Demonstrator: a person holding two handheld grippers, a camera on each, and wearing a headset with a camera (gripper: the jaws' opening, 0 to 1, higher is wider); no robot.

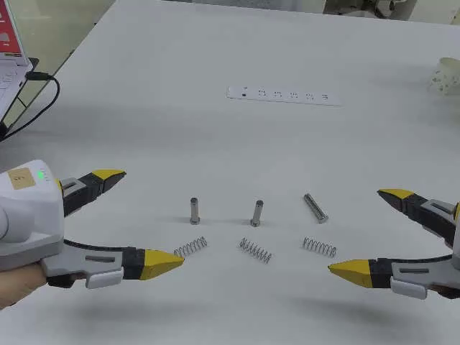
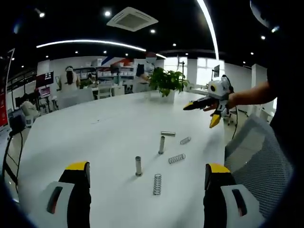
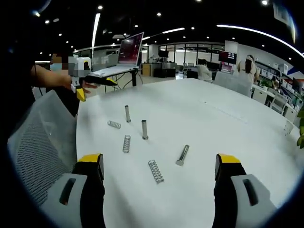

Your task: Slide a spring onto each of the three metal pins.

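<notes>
Head view: white office worktop (image 1: 180,86), power strip (image 1: 284,95) far across it; left gripper (image 1: 151,216) and right gripper (image 1: 356,230) fingers gape wide, empty.

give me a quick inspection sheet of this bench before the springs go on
surface: white table, flat and evenly lit
job's things: left pin and middle pin upright, right pin lying flat; left spring, middle spring, right spring lying loose nearer the person, none on a pin
clutter: power strip at the far side; pale object at the right edge, too cut off to identify
grippers: left claw and right claw open, empty, flanking the parts
cables: black cable plugged into laptop at the left edge
surroundings: open office; plant beyond the table
</notes>
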